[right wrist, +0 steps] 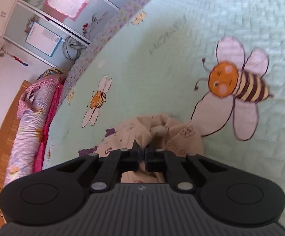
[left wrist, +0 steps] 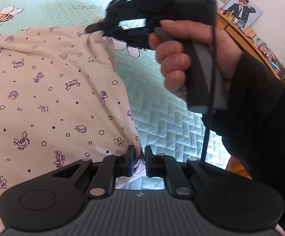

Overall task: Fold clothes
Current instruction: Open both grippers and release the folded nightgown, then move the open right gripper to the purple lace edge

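Left wrist view: left gripper [left wrist: 138, 162] nearly closed, pads pinching the near right edge of the cream garment [left wrist: 50, 102], w/ a bit of cloth bunched between them. Garment has purple crab, seahorse & starfish print and lies spread on the mint quilted bedspread [left wrist: 166, 123], filling the left half of the view. Its right edge runs diagonally from the near pinch up to the far corner. At that far corner the right gripper [left wrist: 95, 28] comes in from the upper right, tips on the cloth, held by a bare hand [left wrist: 183, 63] w/ a dark sleeve [left wrist: 260, 118]. Bare bedspread to the right of the garment edge, between the two grippers.

Right wrist view: right gripper [right wrist: 142, 155] pressed together on a gathered fold of the same garment [right wrist: 156, 131], cloth puckered up just ahead of the pads. Wide stretch of bedspread [right wrist: 162, 63] ahead & to both sides, printed w/ a big bee [right wrist: 238, 84] at right. Far left: rolled bedding [right wrist: 30, 122] along a wooden bed frame [right wrist: 2, 137], well apart from the garment.
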Motion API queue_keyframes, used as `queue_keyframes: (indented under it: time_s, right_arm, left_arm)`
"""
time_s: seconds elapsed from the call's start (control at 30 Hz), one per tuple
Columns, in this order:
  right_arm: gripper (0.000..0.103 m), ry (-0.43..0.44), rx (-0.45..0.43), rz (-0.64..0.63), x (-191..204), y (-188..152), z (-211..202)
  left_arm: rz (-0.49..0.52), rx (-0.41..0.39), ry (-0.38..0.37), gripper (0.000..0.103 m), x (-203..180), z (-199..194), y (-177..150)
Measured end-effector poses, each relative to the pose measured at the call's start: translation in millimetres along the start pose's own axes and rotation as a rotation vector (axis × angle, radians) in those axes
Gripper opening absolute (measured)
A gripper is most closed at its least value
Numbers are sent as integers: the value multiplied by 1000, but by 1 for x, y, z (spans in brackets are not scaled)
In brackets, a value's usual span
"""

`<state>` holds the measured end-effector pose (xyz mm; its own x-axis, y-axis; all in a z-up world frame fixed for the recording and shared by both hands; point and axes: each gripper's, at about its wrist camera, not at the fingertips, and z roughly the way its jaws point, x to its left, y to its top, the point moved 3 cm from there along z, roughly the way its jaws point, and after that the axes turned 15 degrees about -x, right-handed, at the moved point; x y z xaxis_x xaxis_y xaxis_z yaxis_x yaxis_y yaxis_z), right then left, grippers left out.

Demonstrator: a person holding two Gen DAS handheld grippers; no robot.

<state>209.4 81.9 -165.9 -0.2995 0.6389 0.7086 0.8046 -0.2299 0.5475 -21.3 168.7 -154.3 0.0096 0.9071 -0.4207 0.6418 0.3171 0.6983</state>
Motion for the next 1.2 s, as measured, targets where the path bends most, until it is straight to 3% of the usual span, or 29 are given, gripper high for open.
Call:
queue_keyframes:
  time_s: [0.17, 0.27, 0.33, 0.37, 0.47, 0.5, 0.63, 0.77, 0.87, 0.9, 0.93, 0.97, 1.1, 1.13, 1.17, 1.2]
  right_arm:
    - [5, 15, -126, 52, -13, 4, -36]
    - [6, -31, -85, 70, -34, -5, -17]
    - [15, -98, -34, 95, -49, -9, -3]
    - [17, -90, -45, 119, -52, -10, -6]
    - [46, -57, -113, 152, -52, -7, -27]
    - [51, -52, -137, 151, -52, -6, -39]
    - [51, 39, -190, 98, -36, -13, -92]
    - [51, 163, -113, 11, -18, -48, -118]
    - [51, 69, 18, -54, -30, -87, -102]
    - [33, 37, 1, -11, -41, -90, -106]
    - [29, 4, -16, 32, -52, -94, -110]
    - [30, -17, -33, 60, -59, -98, -115]
    - [39, 48, -102, -10, -26, -107, -144]
    - [43, 69, -68, -32, -16, -113, -141]
    - [49, 50, -21, -76, -12, -120, -134]
    - [50, 31, 26, -121, -7, -127, -127]
  left_arm:
    - [35, 8, -7, 8, -4, 6, -4]
    - [11, 39, 15, 8, -1, 16, -6]
    - [-27, 43, 11, 8, 3, 14, -4]
    - [-27, 42, 6, 8, 3, 11, -3]
    - [-36, 43, -11, 9, 1, 3, -1]
    - [-53, 46, -22, 11, 4, -2, -4]
    - [-109, 60, -69, 18, 17, -34, -19]
    - [-158, 49, -38, 18, 29, -57, -37]
    - [-209, -3, 4, 18, 37, -72, -34]
    - [-217, -32, 17, 18, 43, -81, -31]
    - [-226, -62, 30, 18, 49, -89, -28]
    - [-232, -90, 31, 18, 55, -97, -26]
    - [-217, -165, 28, 21, 72, -96, -15]
    - [-219, -155, 43, 21, 76, -88, -15]
    - [-223, -133, 64, 21, 80, -85, -18]
    - [-227, -110, 86, 21, 85, -83, -22]
